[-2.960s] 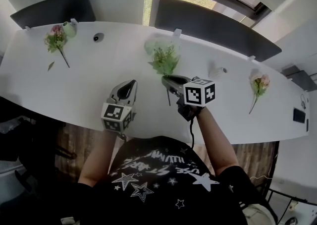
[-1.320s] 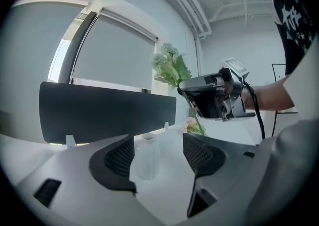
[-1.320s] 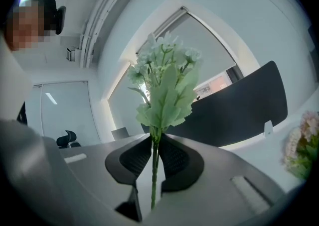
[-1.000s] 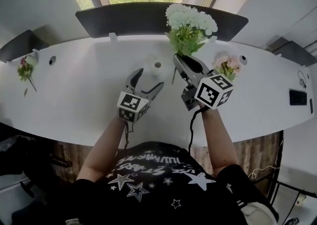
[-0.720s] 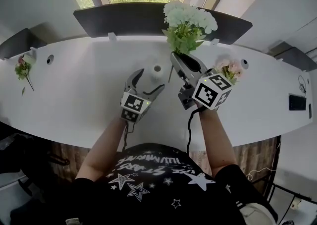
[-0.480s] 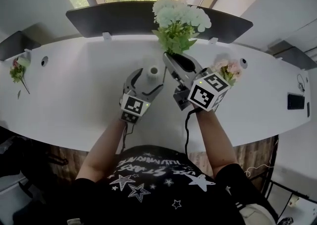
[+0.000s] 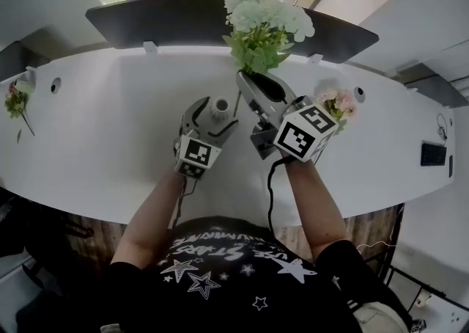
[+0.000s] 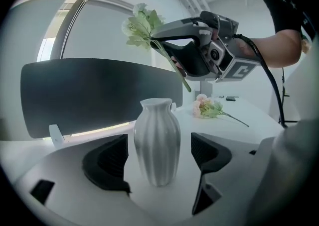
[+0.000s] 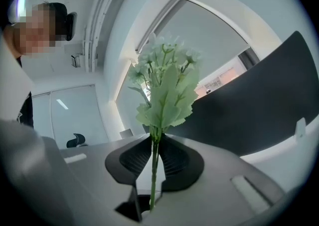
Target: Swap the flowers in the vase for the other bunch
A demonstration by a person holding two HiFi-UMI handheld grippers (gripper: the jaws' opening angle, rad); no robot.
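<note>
**Empty vase between open jaws, white bunch held up**

Left gripper [image 7: 212, 115] has just been opening; its jaws stand wide on either side of the empty vase [image 8: 157, 140], clear of it; vase upright on the table [image 7: 110, 133]; right gripper [image 9: 153, 158] is clamped on the stem of the white bunch [image 7: 265, 20], raised just beyond the vase; pink bunch [image 7: 333, 102] lies on the table to the right.

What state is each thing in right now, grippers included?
White ribbed vase: upright, empty, between left jaws, untouched.
Left gripper: open, jaws just opened wider around the vase.
White-and-green flower bunch: held aloft by its stem.
Right gripper: shut on that stem.
Pink flower bunch: lying on the white table.
Far-left pink bunch: lying flat.
</note>
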